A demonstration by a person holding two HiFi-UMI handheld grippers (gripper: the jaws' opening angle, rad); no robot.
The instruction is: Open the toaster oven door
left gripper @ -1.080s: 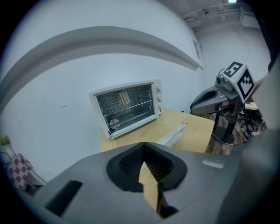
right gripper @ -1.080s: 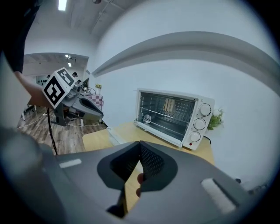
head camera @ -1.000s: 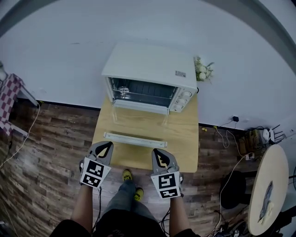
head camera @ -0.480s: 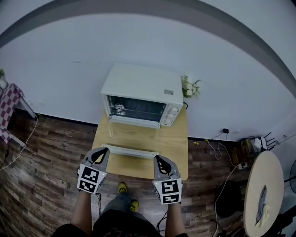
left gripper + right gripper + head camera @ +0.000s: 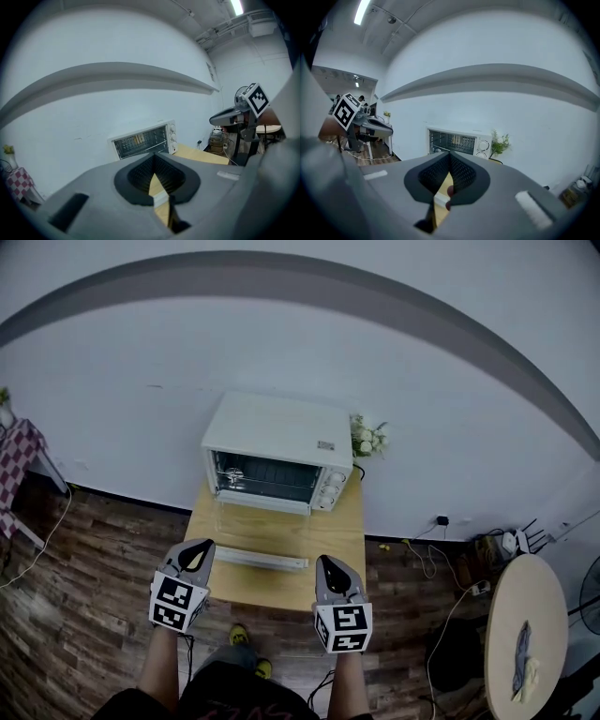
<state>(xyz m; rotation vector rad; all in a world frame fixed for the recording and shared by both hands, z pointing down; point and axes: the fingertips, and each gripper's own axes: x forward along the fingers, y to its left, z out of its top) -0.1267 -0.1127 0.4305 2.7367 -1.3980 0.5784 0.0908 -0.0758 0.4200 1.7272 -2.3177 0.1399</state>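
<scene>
In the two gripper views each gripper's own grey body covers the lower half of the frame. It hides the bottom of the toaster oven (image 5: 143, 140) and most of the desk. Only a thin sliver of wood and white shows through the slit below the finger pads. In the head view the oven's (image 5: 277, 454) inside is dim and its knobs are too small to read. The person's arms are cut off at the bottom edge.

The oven stands at the far end of the desk (image 5: 342, 545), against the white wall, in the centre of the frame. Flowers (image 5: 367, 439) sit just to its right. Its door (image 5: 262, 529) is dropped open and lies level over the desk. The glass is hard to make out, and only the white handle bar (image 5: 261, 559) along the door's near edge is clear.

The left gripper (image 5: 199, 551) is at lower left and the right gripper (image 5: 330, 568) at lower centre. The fingers (image 5: 140, 171) of both are pressed together and hold nothing. They hover by the desk's near edge, one on either side of the handle bar and close to its ends, well apart from the oven body.
</scene>
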